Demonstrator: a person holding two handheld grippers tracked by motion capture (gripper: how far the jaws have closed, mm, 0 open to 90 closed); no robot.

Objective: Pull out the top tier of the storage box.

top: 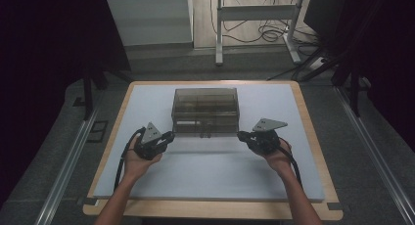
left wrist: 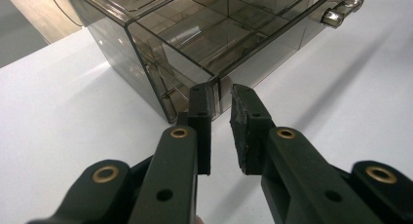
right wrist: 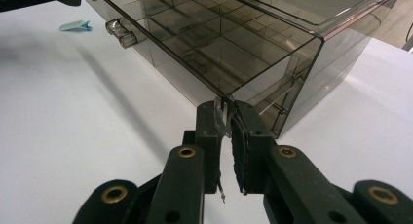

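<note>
Both tools (left wrist: 220, 104) (right wrist: 228, 112) pinch the empty compartmented drawer box's (top: 205, 110) front corners.

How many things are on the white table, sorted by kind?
Smoky clear drawer box: 1
Black hand-held grippers: 2, the left hand-held gripper and the right hand-held gripper, one at each front corner of the box
Small light-blue scrap: 1
Total: 4
</note>
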